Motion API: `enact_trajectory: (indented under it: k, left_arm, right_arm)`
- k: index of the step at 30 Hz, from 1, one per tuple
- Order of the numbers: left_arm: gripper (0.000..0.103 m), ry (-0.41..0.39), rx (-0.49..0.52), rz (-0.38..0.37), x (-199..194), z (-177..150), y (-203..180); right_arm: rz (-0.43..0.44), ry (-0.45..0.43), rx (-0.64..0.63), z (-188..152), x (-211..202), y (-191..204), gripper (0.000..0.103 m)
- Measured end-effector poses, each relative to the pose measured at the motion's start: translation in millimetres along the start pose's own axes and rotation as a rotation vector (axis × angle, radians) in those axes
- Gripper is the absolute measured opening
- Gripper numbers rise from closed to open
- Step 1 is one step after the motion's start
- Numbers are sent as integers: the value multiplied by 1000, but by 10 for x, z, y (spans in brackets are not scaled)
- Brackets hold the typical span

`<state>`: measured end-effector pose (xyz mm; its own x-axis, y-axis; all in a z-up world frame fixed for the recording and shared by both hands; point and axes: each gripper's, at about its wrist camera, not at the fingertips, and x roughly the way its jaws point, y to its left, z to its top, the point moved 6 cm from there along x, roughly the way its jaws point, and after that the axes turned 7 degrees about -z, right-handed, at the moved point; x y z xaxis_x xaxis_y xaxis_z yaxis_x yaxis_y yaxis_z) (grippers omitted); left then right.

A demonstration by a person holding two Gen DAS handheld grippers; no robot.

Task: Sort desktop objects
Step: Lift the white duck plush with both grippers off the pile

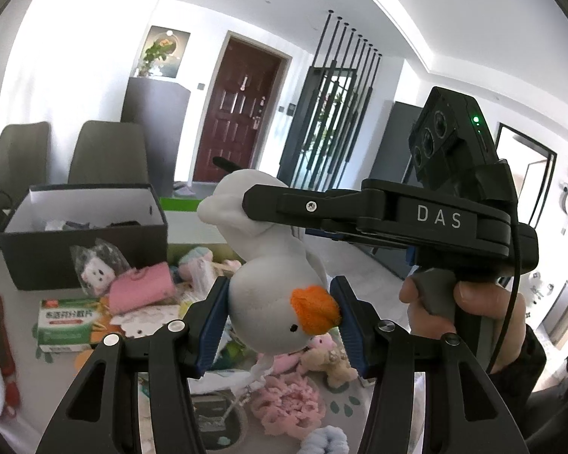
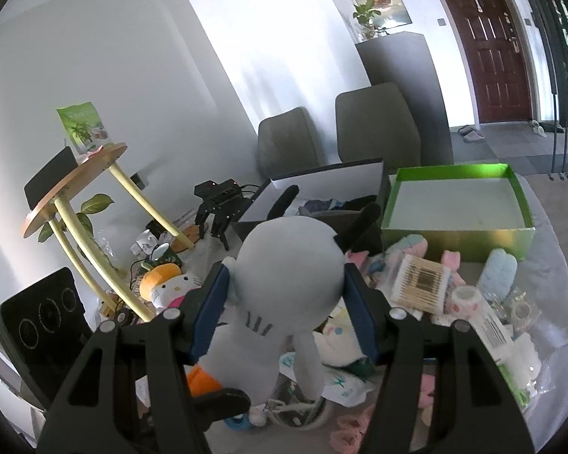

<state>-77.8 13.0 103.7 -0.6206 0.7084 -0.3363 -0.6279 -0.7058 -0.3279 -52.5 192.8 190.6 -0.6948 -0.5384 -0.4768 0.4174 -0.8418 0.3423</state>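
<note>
Both the left gripper (image 1: 282, 314) and right gripper (image 2: 284, 302) have jaws clamped on the white duck plush (image 1: 272, 302) above the cluttered table (image 2: 549, 265); carry it level toward the far black box (image 2: 322, 181)

A home's living and dining area is showing here: a dark red front door (image 1: 235, 113) with slippers (image 2: 469, 133) lying beside it, two grey dining chairs (image 2: 375, 125), a framed picture (image 1: 165, 51) hanging above a cabinet (image 1: 153, 113).
</note>
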Motion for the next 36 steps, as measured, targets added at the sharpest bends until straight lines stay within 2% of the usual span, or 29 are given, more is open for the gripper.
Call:
enact_trajectory:
  k: [16,36]
  left_arm:
    - [55,-52,0,30,-306,292,283]
    - [55,-97,15,29,-383,699,658]
  right_arm:
    - [24,-8,-48,273,183,417,61]
    - [19,-41,-92,705,422,698,61]
